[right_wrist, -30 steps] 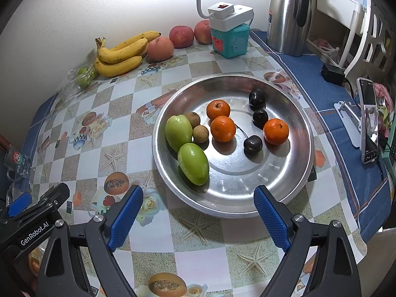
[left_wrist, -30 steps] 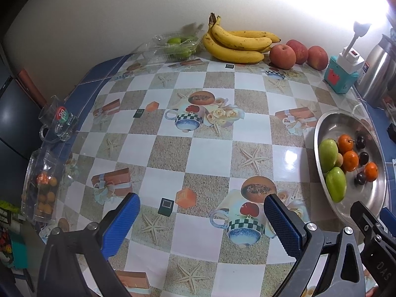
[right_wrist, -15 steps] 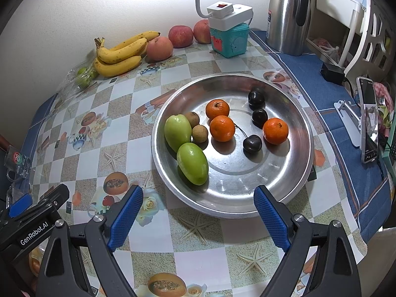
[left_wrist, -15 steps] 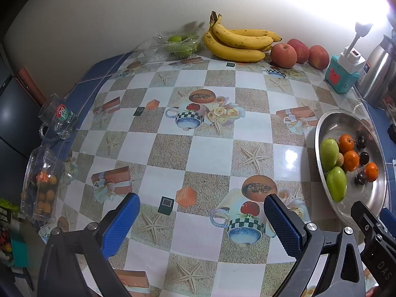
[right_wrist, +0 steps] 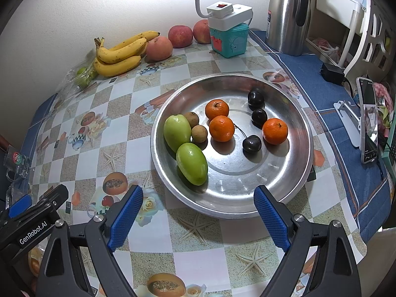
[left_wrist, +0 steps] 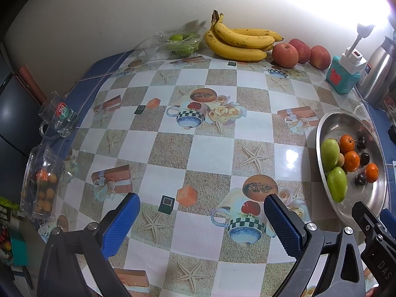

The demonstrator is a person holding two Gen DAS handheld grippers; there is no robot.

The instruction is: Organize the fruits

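My right hand-held gripper [right_wrist: 198, 212] hangs over the near edge of the table [right_wrist: 203, 255] with its blue pads wide apart and nothing between them. The steel bowl [right_wrist: 292, 173] sits straight ahead at 12 o'clock, its near rim just past the fingertips. Inside it I count 2 green fruits [right_wrist: 184, 146] toward 11 o'clock, 2 small brown ones [right_wrist: 195, 127] beside them, 3 oranges [right_wrist: 221, 128] in the middle and 3 dark plums [right_wrist: 252, 143] toward 1 o'clock. Bananas [right_wrist: 118, 54] and 3 red apples [right_wrist: 180, 36] lie far off against the wall at 11 to 12 o'clock.

My left hand-held gripper [left_wrist: 201, 222] is also spread open and empty, over bare tablecloth. From it, the bowl lies at 2 o'clock, the bananas at 12.
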